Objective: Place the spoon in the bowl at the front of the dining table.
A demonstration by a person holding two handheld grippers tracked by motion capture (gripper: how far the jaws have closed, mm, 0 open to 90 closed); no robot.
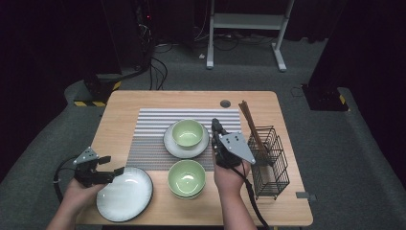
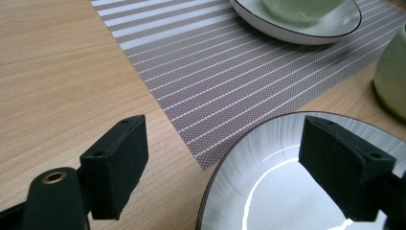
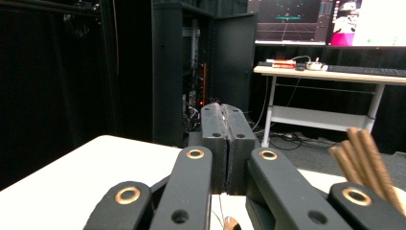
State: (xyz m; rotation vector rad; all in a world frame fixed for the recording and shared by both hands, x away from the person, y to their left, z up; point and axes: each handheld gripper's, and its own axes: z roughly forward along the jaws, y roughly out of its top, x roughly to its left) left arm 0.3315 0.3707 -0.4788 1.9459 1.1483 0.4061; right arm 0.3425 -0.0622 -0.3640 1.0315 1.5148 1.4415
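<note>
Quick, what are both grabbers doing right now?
Left gripper: open, jaws astride the plate rim, not pinching.
Right gripper: shut, holding nothing visible.

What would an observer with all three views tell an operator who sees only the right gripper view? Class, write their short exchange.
Operator: My jaws look shut. What lies beside them?
Observer: The right gripper sits between a green bowl on a saucer and a wire basket holding chopsticks.
Operator: And the other hand?
Observer: The left gripper is open, with the rim of a white plate between its jaws.
Operator: Anything else on the table?
Observer: A second green bowl stands just right of that plate.
</note>
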